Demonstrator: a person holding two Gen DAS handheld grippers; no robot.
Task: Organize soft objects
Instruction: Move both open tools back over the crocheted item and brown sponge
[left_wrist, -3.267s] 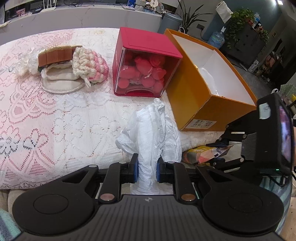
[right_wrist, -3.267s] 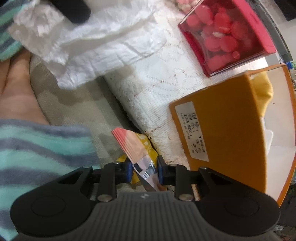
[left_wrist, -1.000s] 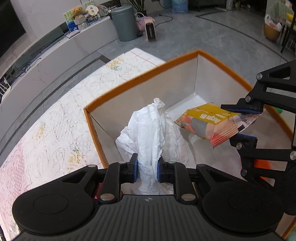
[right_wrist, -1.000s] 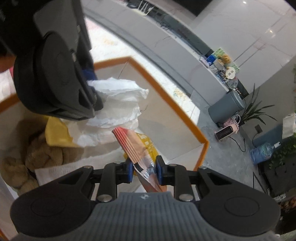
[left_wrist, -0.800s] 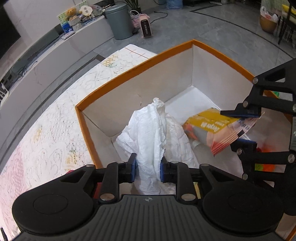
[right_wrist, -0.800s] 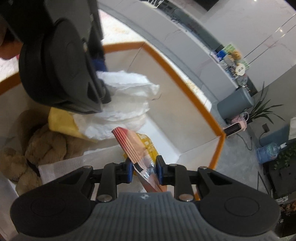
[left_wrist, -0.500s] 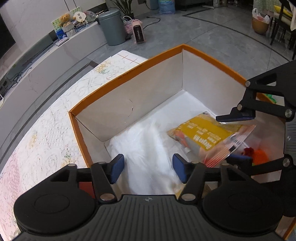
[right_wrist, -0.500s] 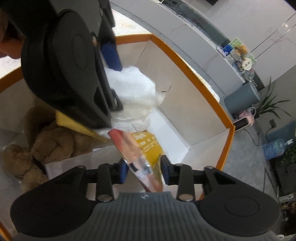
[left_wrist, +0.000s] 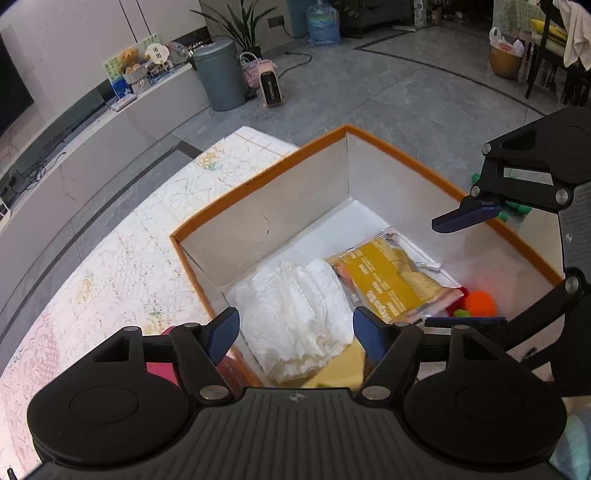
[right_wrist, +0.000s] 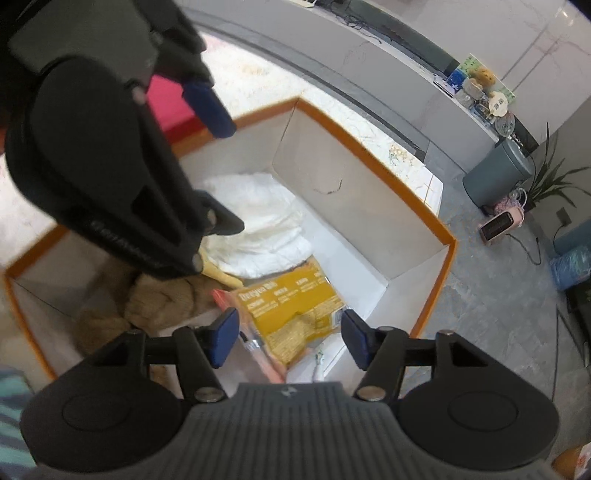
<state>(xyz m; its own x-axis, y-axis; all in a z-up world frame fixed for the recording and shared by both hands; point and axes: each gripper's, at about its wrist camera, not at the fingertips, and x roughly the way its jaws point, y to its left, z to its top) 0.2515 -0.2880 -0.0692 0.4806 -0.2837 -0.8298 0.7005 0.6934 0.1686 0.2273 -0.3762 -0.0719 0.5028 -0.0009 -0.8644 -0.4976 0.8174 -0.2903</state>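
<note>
The left gripper (left_wrist: 295, 334) was held open over the orange box (left_wrist: 258, 184), its jaws just parted; the white cloth (left_wrist: 295, 299) lay released inside; the right gripper (right_wrist: 288, 339), likewise just opened, hung above the dropped yellow packet (right_wrist: 291, 306) beside the cloth.

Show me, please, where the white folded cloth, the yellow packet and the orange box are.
white folded cloth (left_wrist: 295, 299), left wrist view, on its creased middle.
yellow packet (left_wrist: 391, 284), left wrist view, on its printed face.
orange box (left_wrist: 258, 181), left wrist view, on its far rim.
</note>
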